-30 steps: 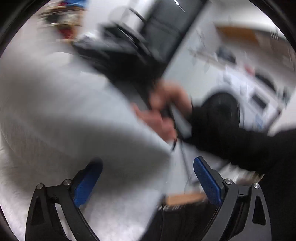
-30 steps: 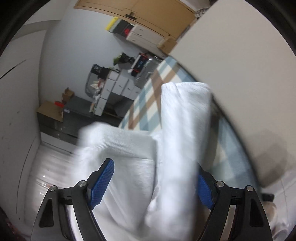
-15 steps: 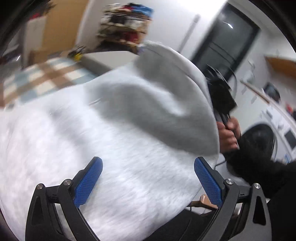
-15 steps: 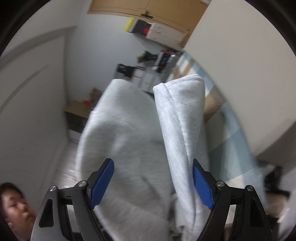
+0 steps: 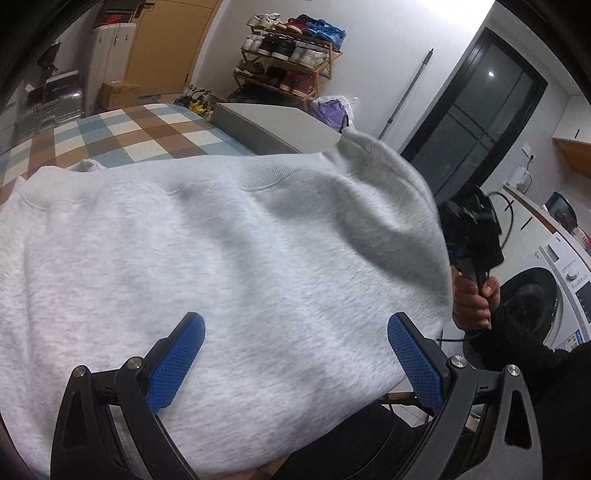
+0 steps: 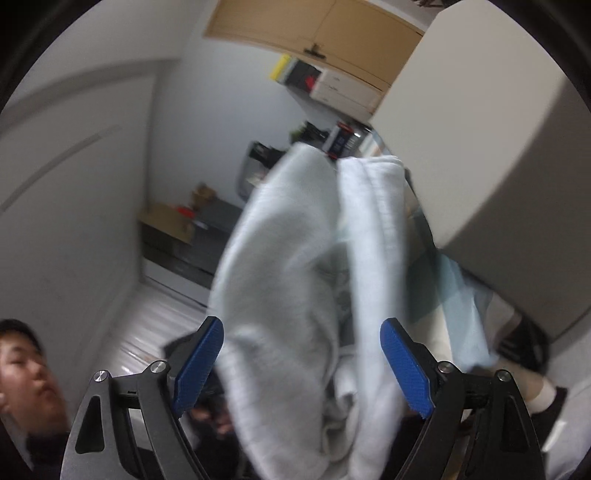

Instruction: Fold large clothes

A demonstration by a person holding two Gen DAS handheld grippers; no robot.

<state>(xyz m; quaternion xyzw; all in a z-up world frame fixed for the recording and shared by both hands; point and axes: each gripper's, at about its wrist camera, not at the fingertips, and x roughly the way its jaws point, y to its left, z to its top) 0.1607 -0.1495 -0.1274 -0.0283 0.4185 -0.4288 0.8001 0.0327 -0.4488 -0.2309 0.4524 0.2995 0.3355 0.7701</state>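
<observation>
Across the centre of the left wrist frame, spreading wide between the parted left gripper (image 5: 295,354), grey sweatshirt (image 5: 229,266), hem running left-right, right edge draping beside the equally spread right gripper (image 6: 301,365).

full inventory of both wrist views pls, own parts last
sweatshirt: 1, light grey, spread over the checked surface, one edge lifted at right; in the right wrist view it hangs bunched between the pads
checked cover: 1, blue, brown and white, under the sweatshirt
shoe rack: 1, wooden, full of shoes, by the back wall
washing machine: 1, white with dark door, far right
cardboard box: 1, brown, on the floor at left
wooden cabinet: 1, tan, top of right wrist view
left claw: 1, black with blue pads, open above the sweatshirt
right claw: 1, black with blue pads, open, fabric between
right hand: 1, gripping the handle
</observation>
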